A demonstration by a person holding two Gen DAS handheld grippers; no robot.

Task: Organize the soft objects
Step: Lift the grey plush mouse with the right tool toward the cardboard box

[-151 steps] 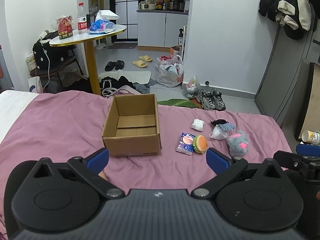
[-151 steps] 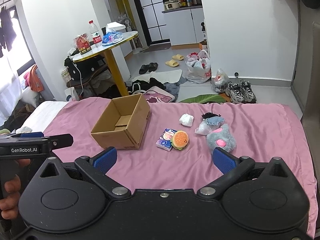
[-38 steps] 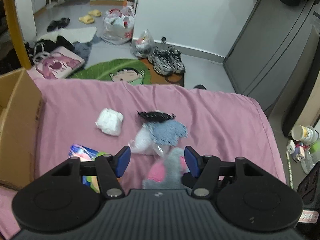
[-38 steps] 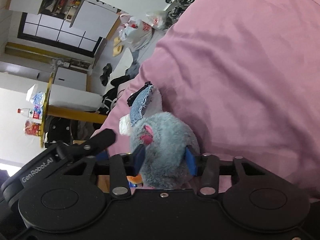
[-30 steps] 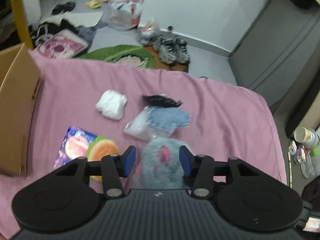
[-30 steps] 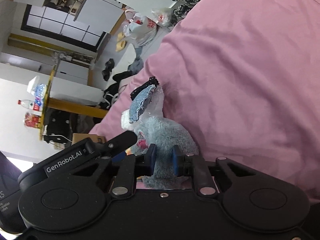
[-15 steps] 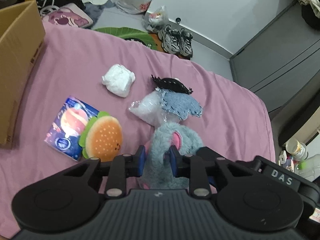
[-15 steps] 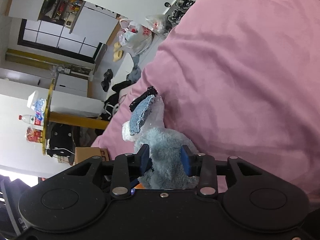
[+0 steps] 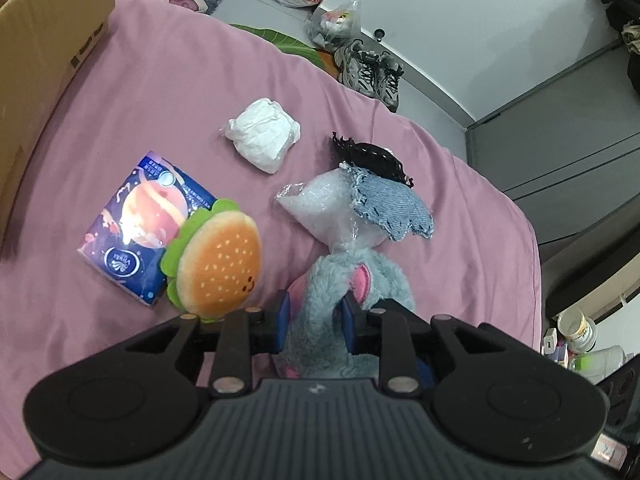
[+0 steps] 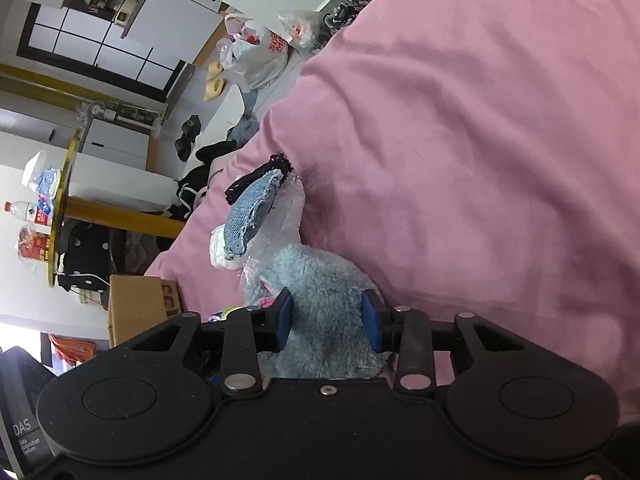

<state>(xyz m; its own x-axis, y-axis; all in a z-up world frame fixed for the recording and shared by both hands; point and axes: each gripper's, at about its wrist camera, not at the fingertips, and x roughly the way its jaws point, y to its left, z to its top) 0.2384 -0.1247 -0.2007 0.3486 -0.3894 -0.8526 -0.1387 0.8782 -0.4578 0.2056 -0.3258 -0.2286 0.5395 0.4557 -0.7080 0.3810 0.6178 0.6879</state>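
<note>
Both tools grip one grey-blue plush toy (image 9: 352,292) on the pink bed (image 9: 160,92), low centre of each view. Left tool (image 9: 314,316) is pinched narrow on it; right tool (image 10: 326,318) clamps it w/ a wider gap. Burger plush (image 9: 218,254) lies left of it, overlapping a tissue pack (image 9: 140,216). Cardboard box (image 9: 44,40) sits upper left.
</note>
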